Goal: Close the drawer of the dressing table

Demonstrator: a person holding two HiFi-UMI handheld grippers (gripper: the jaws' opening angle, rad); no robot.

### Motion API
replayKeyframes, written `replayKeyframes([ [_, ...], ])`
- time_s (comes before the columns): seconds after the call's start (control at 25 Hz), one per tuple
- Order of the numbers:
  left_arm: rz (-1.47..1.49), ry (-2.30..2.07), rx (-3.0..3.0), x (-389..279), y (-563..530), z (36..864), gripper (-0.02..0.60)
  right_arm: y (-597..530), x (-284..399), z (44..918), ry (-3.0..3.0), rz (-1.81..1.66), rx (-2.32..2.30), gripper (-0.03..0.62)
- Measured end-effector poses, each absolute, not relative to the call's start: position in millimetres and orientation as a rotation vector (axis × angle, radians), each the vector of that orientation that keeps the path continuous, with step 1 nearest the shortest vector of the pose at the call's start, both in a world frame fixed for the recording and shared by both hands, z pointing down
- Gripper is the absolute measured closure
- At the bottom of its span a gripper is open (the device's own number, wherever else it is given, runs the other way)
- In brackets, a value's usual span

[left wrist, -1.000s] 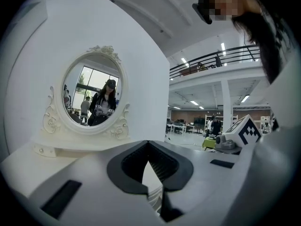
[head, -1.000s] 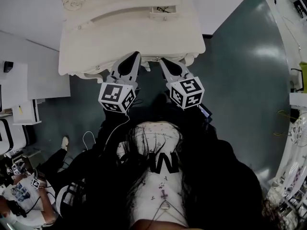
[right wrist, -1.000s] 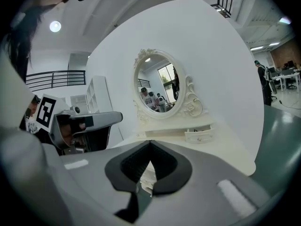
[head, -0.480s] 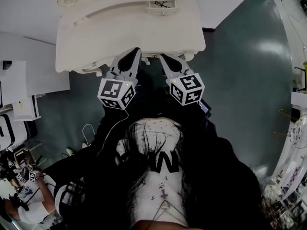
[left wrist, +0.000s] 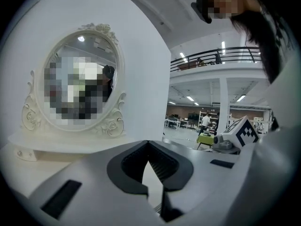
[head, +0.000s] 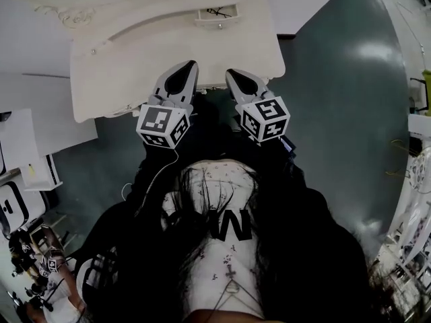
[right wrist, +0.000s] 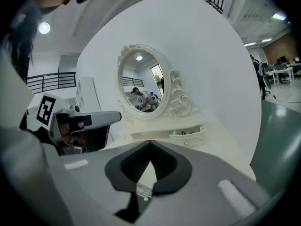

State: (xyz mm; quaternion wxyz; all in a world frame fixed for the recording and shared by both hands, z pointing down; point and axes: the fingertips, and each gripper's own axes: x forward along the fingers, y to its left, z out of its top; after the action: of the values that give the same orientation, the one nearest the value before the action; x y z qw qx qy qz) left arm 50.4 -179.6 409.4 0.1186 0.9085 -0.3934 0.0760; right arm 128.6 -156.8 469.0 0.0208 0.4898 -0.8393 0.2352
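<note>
Squarely at dressing table (head: 128,66) front: left hand-held gripper (head: 190,64), right hand-held gripper (head: 231,73), both closed.

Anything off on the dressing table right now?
The small drawer on the dressing table's upper shelf, right of the mirror, stands pulled out past the shelf front, with something dark inside. Nothing else looks askew or spilled.

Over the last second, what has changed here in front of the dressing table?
The left hand-held gripper and the right hand-held gripper both moved forward toward the dressing table, and their tips now overlap its front edge. The carved front that showed between them below that edge has gone from view. Unchanged: both sets of jaws are shut and empty, and the small upper drawer is slightly open.
</note>
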Motion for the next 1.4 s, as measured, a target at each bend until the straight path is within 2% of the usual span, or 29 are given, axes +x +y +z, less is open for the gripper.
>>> replayKeyframes([
  [0.48, 0.256, -1.054, 2.700, 34.1, -263.0, 412.2, 0.583, -231.0, 112.1, 496.9, -2.481, 0.778, 1.559, 0.585],
  [0.84, 0.240, -0.989, 2.718, 22.9, -300.3, 415.1, 0.583, -273.0, 133.6, 533.4, -2.298, 0.816, 1.670, 0.585],
  [0.88, 0.239, -0.985, 2.719, 21.6, -303.6, 416.1, 0.583, -277.8, 135.3, 539.2, -2.281, 0.828, 1.673, 0.579],
  [0.92, 0.239, -0.981, 2.719, 20.3, -306.7, 417.1, 0.583, -282.5, 136.7, 545.0, -2.267, 0.839, 1.672, 0.539],
  [1.24, 0.228, -0.976, 2.709, 8.9, -326.7, 420.9, 0.583, -321.3, 144.0, 592.7, -2.126, 0.843, 1.623, 0.536],
  [1.4, 0.236, -0.985, 2.691, 4.3, -333.6, 424.8, 0.583, -340.2, 149.3, 615.2, -2.028, 0.825, 1.609, 0.513],
])
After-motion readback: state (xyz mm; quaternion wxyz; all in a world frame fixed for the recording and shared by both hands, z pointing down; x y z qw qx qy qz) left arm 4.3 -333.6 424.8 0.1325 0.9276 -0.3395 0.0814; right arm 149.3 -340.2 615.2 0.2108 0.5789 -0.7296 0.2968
